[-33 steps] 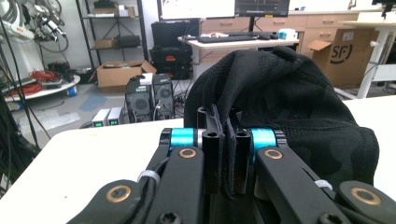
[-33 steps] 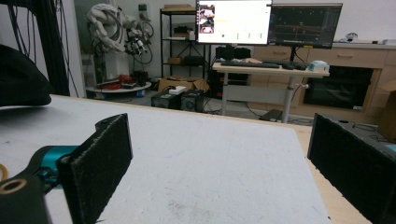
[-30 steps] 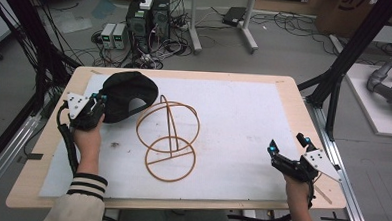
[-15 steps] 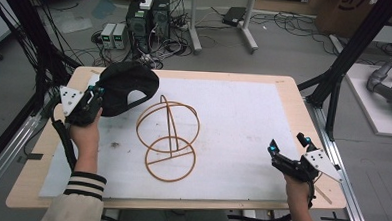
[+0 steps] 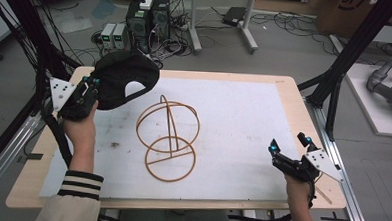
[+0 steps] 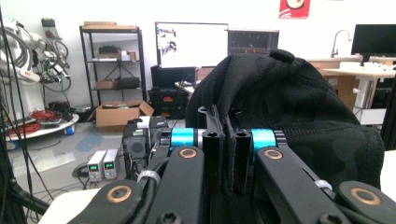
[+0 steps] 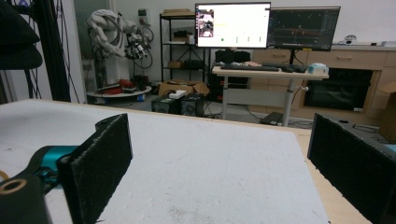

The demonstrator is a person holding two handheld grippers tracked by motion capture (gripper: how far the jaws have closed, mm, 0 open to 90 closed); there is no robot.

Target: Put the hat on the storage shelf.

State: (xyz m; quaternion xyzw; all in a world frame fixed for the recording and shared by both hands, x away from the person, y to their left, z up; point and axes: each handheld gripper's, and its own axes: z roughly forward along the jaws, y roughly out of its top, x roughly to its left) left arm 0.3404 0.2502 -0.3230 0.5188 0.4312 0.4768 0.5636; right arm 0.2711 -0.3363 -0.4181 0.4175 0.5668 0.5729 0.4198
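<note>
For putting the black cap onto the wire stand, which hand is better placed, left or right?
Probably left. The left claw is shut on the black fabric cap, held beside the orange wire hat stand. The right claw is open, far off near the table edge.

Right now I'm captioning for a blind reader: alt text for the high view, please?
A person's left hand-held gripper holds a black cap lifted over the table, beside a wooden hoop stand. The right hand-held gripper rests open near the table's right edge.

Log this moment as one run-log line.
left gripper: shut on black cap, lifted | right gripper: open, idle | wire stand: bare
</note>
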